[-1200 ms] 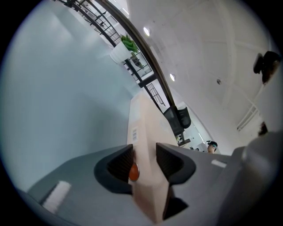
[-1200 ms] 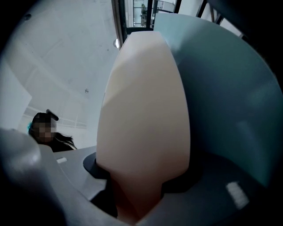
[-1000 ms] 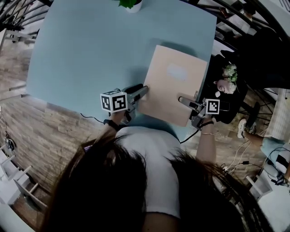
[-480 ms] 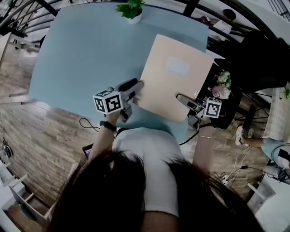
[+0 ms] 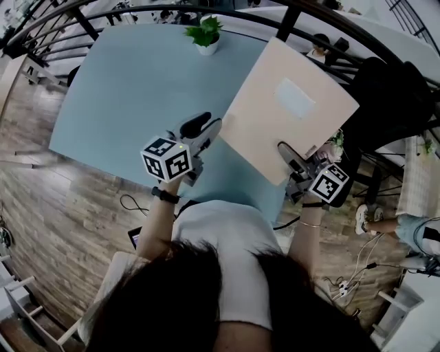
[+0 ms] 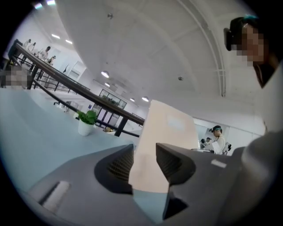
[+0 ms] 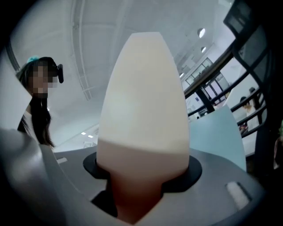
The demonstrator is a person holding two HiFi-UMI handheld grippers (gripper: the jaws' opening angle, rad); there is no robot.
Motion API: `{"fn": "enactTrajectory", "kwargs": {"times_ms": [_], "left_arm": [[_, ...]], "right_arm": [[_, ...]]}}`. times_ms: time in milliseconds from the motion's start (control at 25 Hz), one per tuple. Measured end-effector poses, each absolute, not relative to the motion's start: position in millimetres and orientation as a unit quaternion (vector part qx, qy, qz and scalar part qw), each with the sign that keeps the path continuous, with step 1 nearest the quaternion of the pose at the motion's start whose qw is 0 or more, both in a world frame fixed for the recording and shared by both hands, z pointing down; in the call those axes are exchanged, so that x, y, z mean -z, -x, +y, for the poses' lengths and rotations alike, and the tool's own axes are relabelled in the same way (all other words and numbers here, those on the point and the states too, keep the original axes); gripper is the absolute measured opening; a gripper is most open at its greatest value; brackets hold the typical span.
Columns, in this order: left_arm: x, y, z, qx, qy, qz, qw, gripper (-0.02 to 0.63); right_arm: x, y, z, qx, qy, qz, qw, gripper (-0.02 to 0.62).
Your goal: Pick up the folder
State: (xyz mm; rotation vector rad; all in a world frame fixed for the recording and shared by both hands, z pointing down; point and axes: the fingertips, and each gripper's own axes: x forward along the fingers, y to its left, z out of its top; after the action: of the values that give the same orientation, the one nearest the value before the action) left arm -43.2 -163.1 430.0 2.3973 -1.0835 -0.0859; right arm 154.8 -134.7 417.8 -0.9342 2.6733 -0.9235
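Observation:
The folder is a flat beige cover with a pale label, held in the air above the light blue table. My left gripper is shut on its near left edge, and my right gripper is shut on its near right corner. In the left gripper view the folder stands edge-on between the dark ribbed pads of the gripper. In the right gripper view the folder bulges up out of the gripper and fills the middle of the picture.
A small potted plant stands at the table's far edge, also visible as the plant in the left gripper view. A black railing runs behind the table. A dark chair and flowers are at the right. Wood floor lies to the left.
Both grippers have risen with the folder in them. The folder has come off the table and its far edge has tipped upward.

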Motion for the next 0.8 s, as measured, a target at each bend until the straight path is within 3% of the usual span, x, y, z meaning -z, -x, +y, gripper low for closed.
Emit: {"fn": "enactTrajectory", "kwargs": {"times_ms": [240,560,800], "left_arm": [[-388.1,41.4,-151.5,0.039,-0.892,-0.413,0.182,0.198],[-345.7,28.0,-148.5,0.008,-0.900,-0.427,0.083,0.147],[-345.7,13.6,-155.8,-0.037,-0.897,-0.438,0.033,0.136]], "right_arm": [[-375.6,-170.1,-119.3,0.195,0.435,0.877,0.063,0.287],[-353.5,-176.6,-111.1,0.057,0.545,0.835,-0.046,0.282],[-351.2,-173.3,-114.0,0.011,0.584,0.807,-0.084,0.279]]}}
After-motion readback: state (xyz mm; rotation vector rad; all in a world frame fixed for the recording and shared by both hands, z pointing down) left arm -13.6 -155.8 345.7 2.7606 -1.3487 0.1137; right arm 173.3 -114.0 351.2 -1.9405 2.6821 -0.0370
